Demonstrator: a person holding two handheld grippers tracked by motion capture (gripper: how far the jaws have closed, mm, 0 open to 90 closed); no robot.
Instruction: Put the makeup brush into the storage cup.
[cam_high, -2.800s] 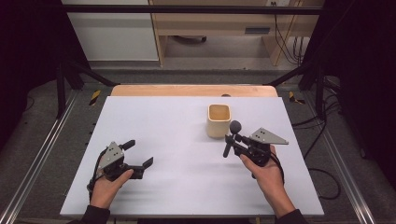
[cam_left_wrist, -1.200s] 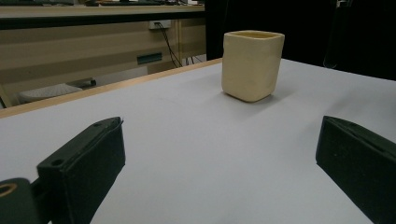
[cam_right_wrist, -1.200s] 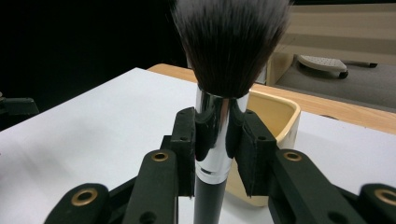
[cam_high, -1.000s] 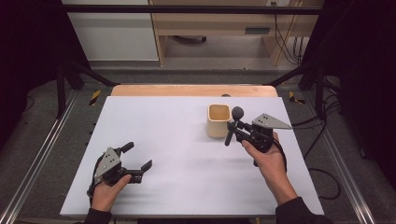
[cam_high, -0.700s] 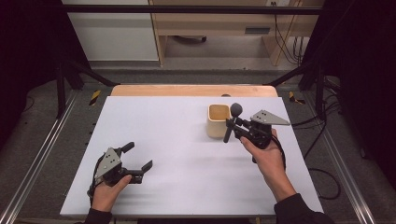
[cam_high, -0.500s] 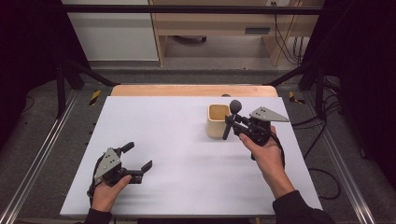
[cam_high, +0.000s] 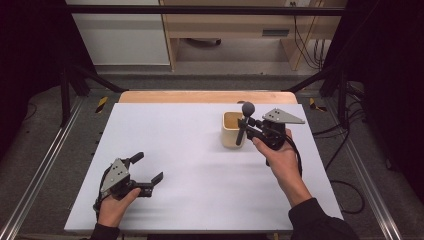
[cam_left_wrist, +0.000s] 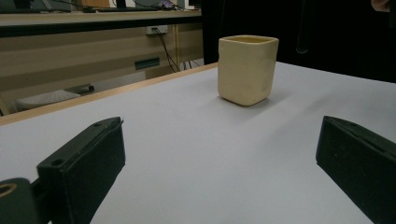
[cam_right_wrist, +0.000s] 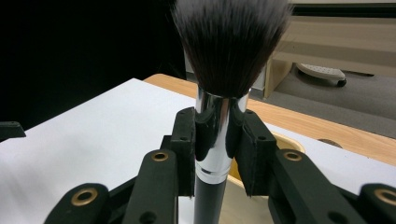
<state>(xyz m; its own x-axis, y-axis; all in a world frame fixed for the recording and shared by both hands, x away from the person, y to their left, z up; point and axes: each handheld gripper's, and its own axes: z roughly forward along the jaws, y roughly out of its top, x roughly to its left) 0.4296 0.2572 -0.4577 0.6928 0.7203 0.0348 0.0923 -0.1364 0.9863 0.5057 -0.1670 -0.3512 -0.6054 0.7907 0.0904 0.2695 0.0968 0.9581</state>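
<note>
A cream square cup (cam_high: 231, 129) stands on the white table (cam_high: 190, 150) right of centre; in the left gripper view the cup (cam_left_wrist: 247, 69) is ahead. My right gripper (cam_high: 245, 128) is shut on a makeup brush (cam_high: 244, 121), held upright, bristles up, at the cup's right rim. In the right gripper view the brush (cam_right_wrist: 223, 79) sits clamped by its silver ferrule between the jaws, with the cup (cam_right_wrist: 252, 196) just behind and below. My left gripper (cam_high: 148, 168) rests open near the front left, nothing between its fingers (cam_left_wrist: 88, 163).
A wooden strip (cam_high: 207, 96) runs along the table's far edge. Metal frame rails (cam_high: 45, 165) flank both sides. A shelf unit and cables (cam_high: 305, 40) stand beyond the table. Bare tabletop lies between the two grippers.
My right gripper has carried the brush away from me and up, from in front of the cup to its right rim. The left hand drew back slightly, then stayed still.
</note>
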